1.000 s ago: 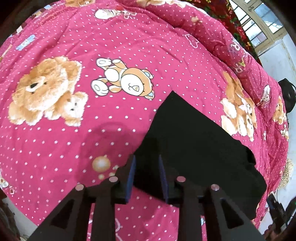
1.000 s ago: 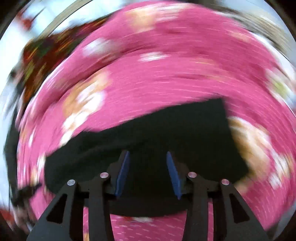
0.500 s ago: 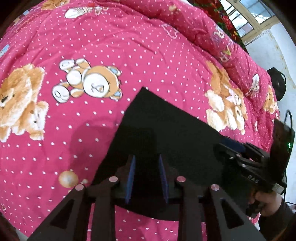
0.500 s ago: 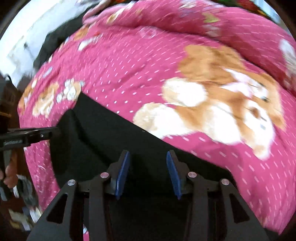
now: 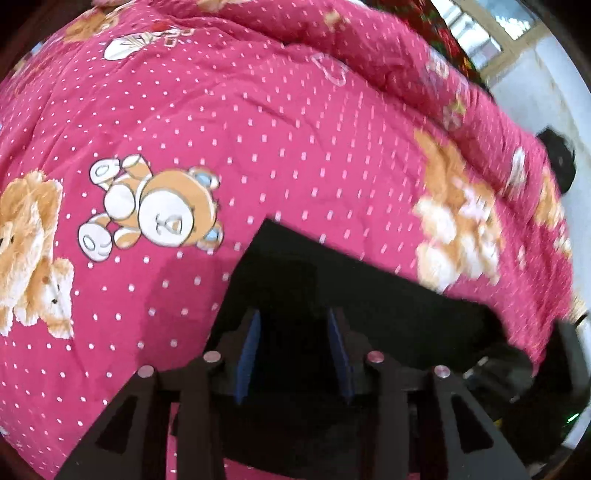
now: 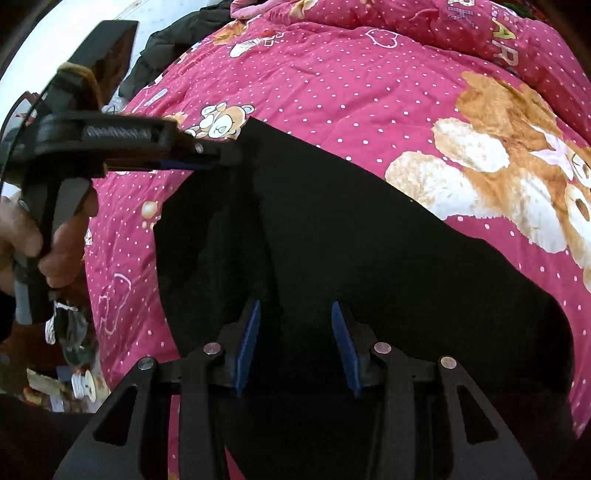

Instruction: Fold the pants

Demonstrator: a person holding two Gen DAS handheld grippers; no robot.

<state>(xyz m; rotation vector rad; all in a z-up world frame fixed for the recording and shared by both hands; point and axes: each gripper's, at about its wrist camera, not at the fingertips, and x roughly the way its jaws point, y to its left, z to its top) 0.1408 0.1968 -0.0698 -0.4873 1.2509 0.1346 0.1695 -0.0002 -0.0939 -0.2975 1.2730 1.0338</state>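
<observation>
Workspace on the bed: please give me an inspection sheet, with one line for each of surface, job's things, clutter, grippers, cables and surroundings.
Surface: pink dotted bedspread with teddy bear prints.
Job's things: black pants, lying folded on the bedspread.
Clutter: dark garment at the far edge of the bed; small items on the floor, unclear.
Grippers: left gripper open over the pants; right gripper open over the pants; nothing between the fingers.
Cables: thin dark cable by the left gripper's handle.
Surroundings: window, white wall.
</observation>
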